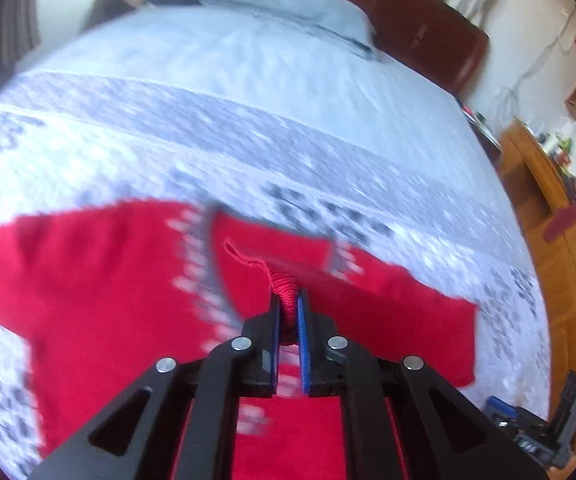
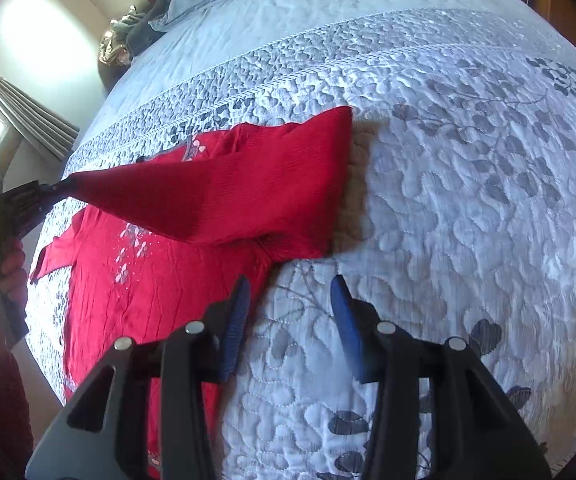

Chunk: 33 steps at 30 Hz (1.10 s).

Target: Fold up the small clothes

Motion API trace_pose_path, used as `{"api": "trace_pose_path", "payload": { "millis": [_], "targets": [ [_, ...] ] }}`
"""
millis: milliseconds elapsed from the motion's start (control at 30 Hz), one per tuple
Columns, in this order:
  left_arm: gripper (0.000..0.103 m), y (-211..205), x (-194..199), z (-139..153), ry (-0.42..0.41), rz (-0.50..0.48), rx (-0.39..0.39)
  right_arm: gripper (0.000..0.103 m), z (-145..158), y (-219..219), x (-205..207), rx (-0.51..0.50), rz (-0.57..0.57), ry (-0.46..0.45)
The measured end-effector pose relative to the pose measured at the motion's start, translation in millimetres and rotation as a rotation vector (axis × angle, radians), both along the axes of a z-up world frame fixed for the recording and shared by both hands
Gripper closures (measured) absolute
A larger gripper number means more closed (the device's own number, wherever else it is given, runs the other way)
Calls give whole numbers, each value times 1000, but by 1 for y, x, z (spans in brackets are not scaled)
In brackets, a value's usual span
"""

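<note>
A small red garment [image 1: 100,280] with white flower trim lies spread on the quilted bedspread [image 1: 248,128]. My left gripper [image 1: 288,304] is shut on a bunched red sleeve end and holds it raised over the garment. In the right wrist view the left gripper [image 2: 54,191] is at the far left, pulling the sleeve [image 2: 228,188] taut across the garment's body [image 2: 128,292]. My right gripper [image 2: 290,292] is open and empty, low over the bedspread [image 2: 468,220] just right of the garment's edge.
Grey pillows [image 1: 288,4] and a dark red headboard [image 1: 428,32] are at the far end of the bed. A wooden dresser [image 1: 536,172] with clutter stands to the right. A window with curtains [image 2: 28,108] is on the left.
</note>
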<state>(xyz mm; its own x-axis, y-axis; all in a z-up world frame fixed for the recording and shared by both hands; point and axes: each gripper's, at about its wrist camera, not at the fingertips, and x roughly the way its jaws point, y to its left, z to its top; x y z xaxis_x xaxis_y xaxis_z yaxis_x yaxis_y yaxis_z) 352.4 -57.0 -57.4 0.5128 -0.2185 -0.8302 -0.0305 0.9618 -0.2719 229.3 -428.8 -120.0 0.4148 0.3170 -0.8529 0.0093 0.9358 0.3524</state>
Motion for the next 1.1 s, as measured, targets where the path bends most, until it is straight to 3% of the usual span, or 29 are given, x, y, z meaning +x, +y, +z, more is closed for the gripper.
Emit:
{"api": "trace_pose_path", "payload": {
  "millis": [100,167,367,467,500,567,633,700,800,933,1000,1100],
  "targets": [
    [96,45,1,-3,-3,65,44,57,-3,8,11,18,4,12],
    [96,69,6,-18,28,96,53,48,-6,12,18,43,4,21],
    [95,88,15,-69,112,138,53,39,-30,25,55,51,-18,107],
    [95,93,15,-85,135,150,58,39,-51,22,71,121,-42,168],
    [95,93,14,-90,143,151,64,42,-56,22,76,145,-53,184],
    [93,97,12,-97,152,156,80,86,-61,23,81,167,-35,196],
    [91,101,9,-100,156,171,82,92,-60,27,80,167,-12,202],
    [90,102,7,-102,153,177,108,92,-61,27,78,85,-20,220],
    [89,95,7,-107,142,145,175,92,-71,24,80,96,-56,255],
    [84,92,0,-97,146,128,195,68,-57,32,73,68,-36,224],
    [69,96,-9,-88,145,127,185,54,-45,41,59,25,-9,200],
    [62,106,-37,-75,134,109,152,49,-40,54,32,33,43,206]
  ]
}}
